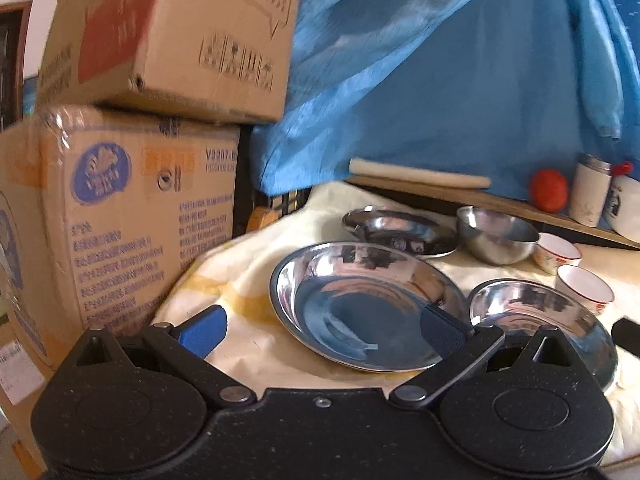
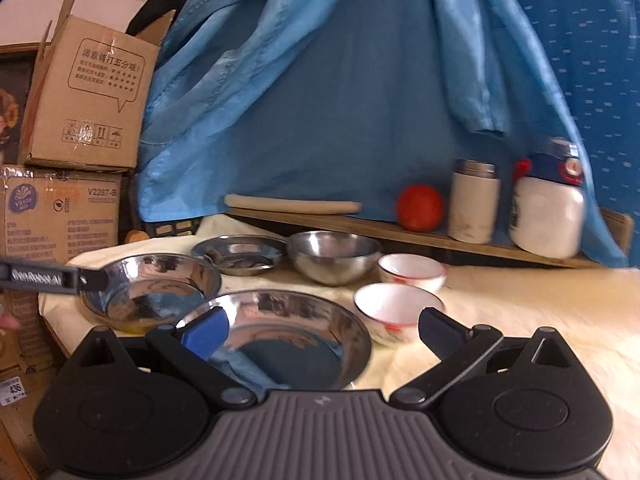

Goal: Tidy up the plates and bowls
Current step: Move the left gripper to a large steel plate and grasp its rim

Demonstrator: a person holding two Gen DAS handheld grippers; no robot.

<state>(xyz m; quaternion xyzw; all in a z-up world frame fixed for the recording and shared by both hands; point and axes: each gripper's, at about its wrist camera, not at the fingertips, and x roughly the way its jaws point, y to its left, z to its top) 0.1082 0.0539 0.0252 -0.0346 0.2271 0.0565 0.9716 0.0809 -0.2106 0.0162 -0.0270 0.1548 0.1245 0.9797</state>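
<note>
Both sets of fingers are spread wide and empty: the left gripper (image 1: 324, 330) hangs over the near rim of the big steel plate (image 1: 360, 304), the right gripper (image 2: 322, 330) over the second plate (image 2: 288, 332). All the dishes sit on the cream cloth (image 2: 540, 304), mouths up, round, so no long axis to speak of. Behind them are a smaller plate (image 2: 240, 254), a steel bowl (image 2: 334, 256) and two white bowls (image 2: 400, 306). My guess: pinch one rim squarely, lift level, nest like with like

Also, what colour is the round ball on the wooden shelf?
The ball is red-orange; the right wrist view shows it best, beside the white flask.
</note>
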